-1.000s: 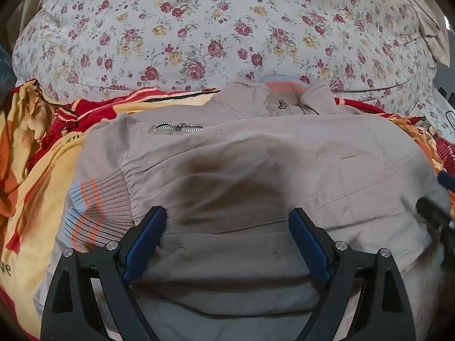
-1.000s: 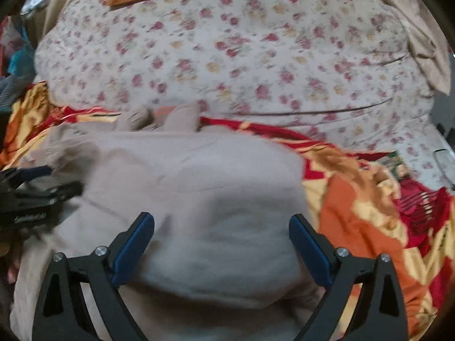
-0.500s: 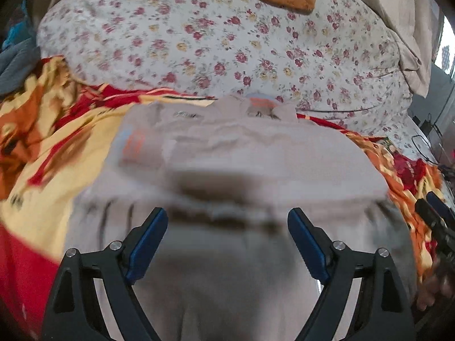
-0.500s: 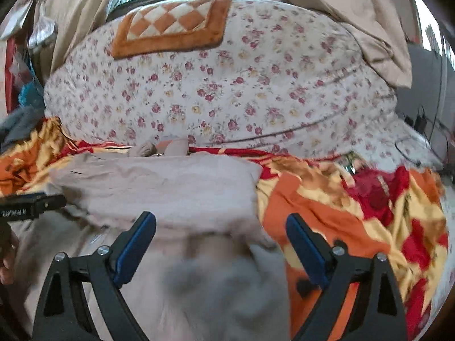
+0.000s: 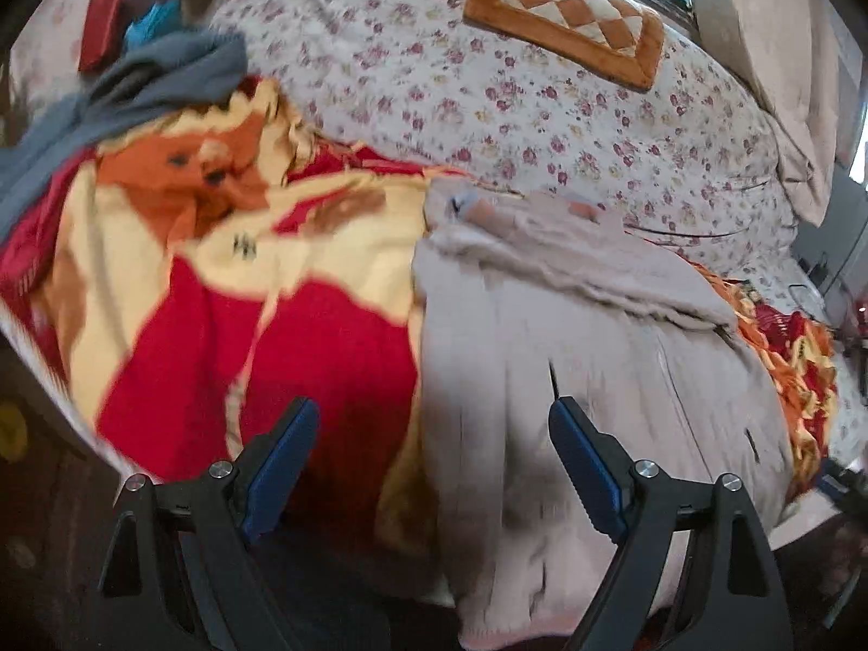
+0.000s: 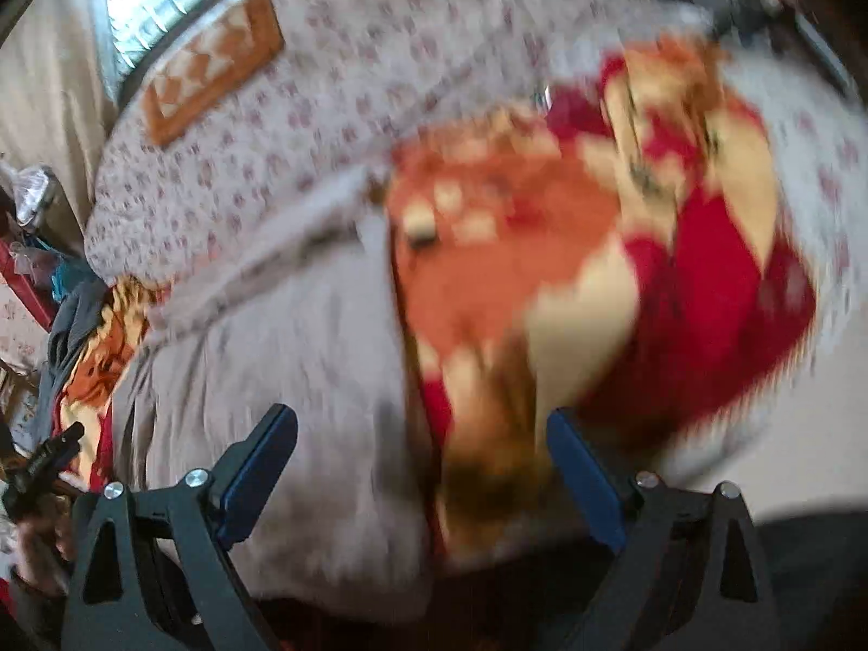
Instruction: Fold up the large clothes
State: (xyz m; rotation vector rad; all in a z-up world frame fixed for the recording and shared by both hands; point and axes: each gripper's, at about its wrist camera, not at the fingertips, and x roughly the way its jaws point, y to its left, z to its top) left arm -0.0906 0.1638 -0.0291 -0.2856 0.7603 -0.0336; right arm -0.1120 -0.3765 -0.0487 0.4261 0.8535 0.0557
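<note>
Folded beige fabric jacket (image 5: 586, 336) lay on red-yellow fleece blanket (image 5: 228, 293); left gripper (image 5: 434, 461) and right gripper (image 6: 423, 461) both gaped wide, empty; no legible writing

A: How does the left gripper (image 5: 431, 461) stand?
B: Jaws spread wide, blue pads facing each other, nothing between them.
A: And the right gripper (image 6: 420, 466)?
B: Likewise spread wide and holding nothing. Its view is blurred, and the left gripper's tip shows at its far left edge, beside a hand (image 6: 38, 537).
</note>
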